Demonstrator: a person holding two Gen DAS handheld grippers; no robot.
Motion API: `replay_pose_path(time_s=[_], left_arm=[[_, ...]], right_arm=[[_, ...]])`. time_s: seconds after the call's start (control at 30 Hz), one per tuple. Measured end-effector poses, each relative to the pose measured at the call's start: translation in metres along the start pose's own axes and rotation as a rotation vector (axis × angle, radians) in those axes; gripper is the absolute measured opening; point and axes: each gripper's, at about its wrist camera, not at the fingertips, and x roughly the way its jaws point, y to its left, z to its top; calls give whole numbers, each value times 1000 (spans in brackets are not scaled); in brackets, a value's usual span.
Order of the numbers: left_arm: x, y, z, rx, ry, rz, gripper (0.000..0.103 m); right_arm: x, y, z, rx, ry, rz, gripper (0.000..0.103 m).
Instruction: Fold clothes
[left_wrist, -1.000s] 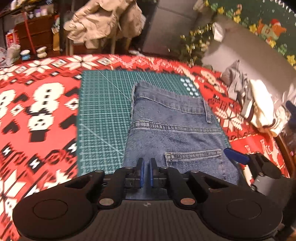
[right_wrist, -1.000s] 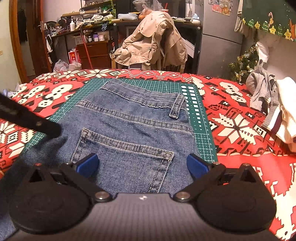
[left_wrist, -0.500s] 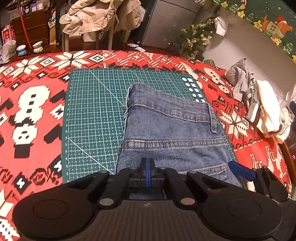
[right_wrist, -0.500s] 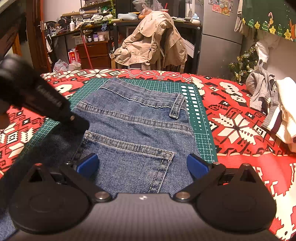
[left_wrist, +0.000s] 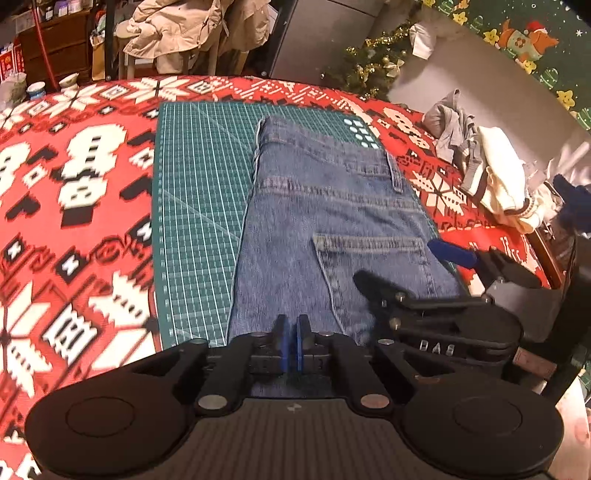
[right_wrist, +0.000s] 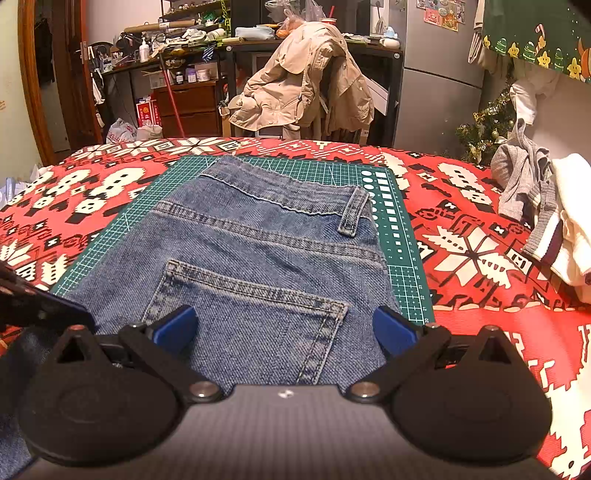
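Observation:
Blue jeans (left_wrist: 332, 206) (right_wrist: 258, 240) lie flat, back pocket up, on a green cutting mat (left_wrist: 199, 184) (right_wrist: 402, 258). My left gripper (left_wrist: 291, 338) hovers at the near edge of the denim, its blue pads only a narrow slit apart, and I see no cloth pinched between them. My right gripper (right_wrist: 284, 328) stands wide open low over the back pocket, one finger on each side of it, holding nothing. The left wrist view shows it at the right (left_wrist: 443, 295). The left gripper's black body (right_wrist: 37, 306) shows at the left edge of the right wrist view.
A red patterned cloth (left_wrist: 74, 221) covers the table. A heap of grey and white clothes (left_wrist: 491, 177) (right_wrist: 554, 221) lies at the right. Beyond the far edge, a beige jacket (right_wrist: 306, 85) hangs on a chair and a small Christmas tree (left_wrist: 373, 62) stands.
The left gripper closed fully and rose forward over the jeans, then came back down toward the near edge with its pads parted slightly. The right gripper stayed open in place.

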Motion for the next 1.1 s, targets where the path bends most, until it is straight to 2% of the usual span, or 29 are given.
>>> replay_pose_path(time_s=[0.1, 0.23, 0.43, 0.63, 0.9, 1.1], left_arm=[[11, -7, 19, 8, -10, -11, 3], [33, -18, 44, 21, -1, -79, 3], [54, -22, 57, 52, 26, -107, 3], [31, -4, 28, 55, 44, -56, 3], [-13, 23, -25, -54, 46, -73, 2], [-15, 13, -42, -48, 75, -58, 2]], right_arm=[[0, 0, 0, 0, 0, 0, 102], [0, 0, 0, 0, 0, 0, 102], [-2, 1, -1, -1, 0, 0, 102], [-2, 1, 0, -1, 1, 0, 102], [-3, 1, -1, -2, 0, 0, 102], [-3, 0, -1, 0, 0, 1, 102]])
